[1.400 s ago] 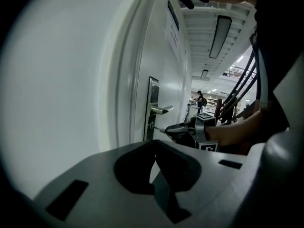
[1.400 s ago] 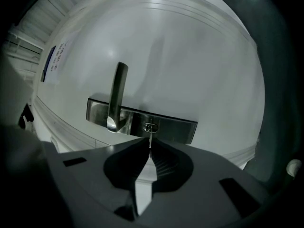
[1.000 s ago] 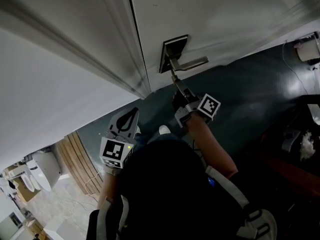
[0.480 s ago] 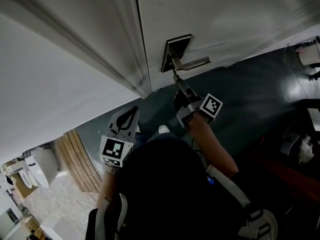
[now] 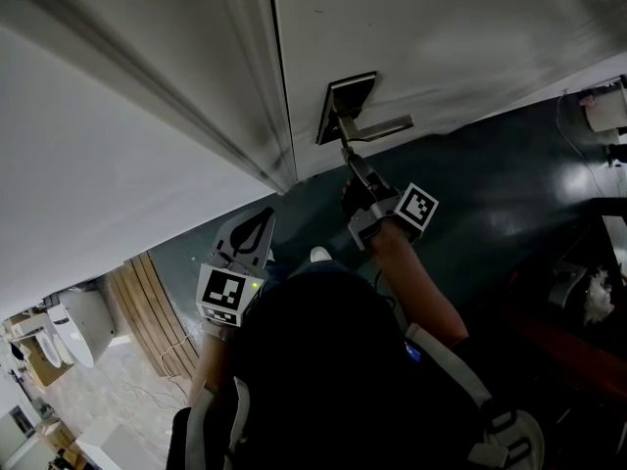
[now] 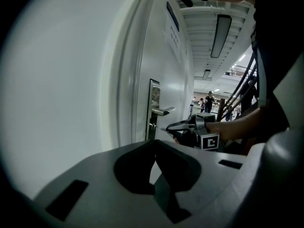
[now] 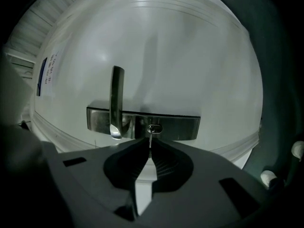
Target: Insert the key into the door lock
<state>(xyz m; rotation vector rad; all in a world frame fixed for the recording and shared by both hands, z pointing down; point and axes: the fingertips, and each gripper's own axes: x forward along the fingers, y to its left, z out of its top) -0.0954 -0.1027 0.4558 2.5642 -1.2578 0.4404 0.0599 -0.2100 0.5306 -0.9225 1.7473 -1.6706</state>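
Note:
A metal lock plate [image 7: 166, 126] with a lever handle [image 7: 116, 99] sits on the white door [image 5: 441, 27]. My right gripper [image 7: 149, 147] is shut on a thin key [image 7: 150, 139], whose tip meets the keyhole [image 7: 154, 128]; how deep it sits cannot be told. From the head view, the right gripper [image 5: 355, 169] points up at the lock plate [image 5: 340, 104], just below the handle [image 5: 380, 126]. My left gripper [image 5: 251, 235] hangs low and left, away from the door lock, shut with nothing in it. From the left gripper view [image 6: 154, 144], the lock plate [image 6: 154, 106] shows ahead.
The door frame [image 5: 265, 116] and a white wall [image 5: 88, 184] stand left of the lock. Dark floor [image 5: 509, 184] lies to the right, with wooden slats [image 5: 157, 311] and white fixtures [image 5: 83, 326] at the lower left. People stand far down the hall [image 6: 209, 101].
The right gripper and key have stayed at the lock plate, shifting only slightly with the view. The left gripper has not moved.

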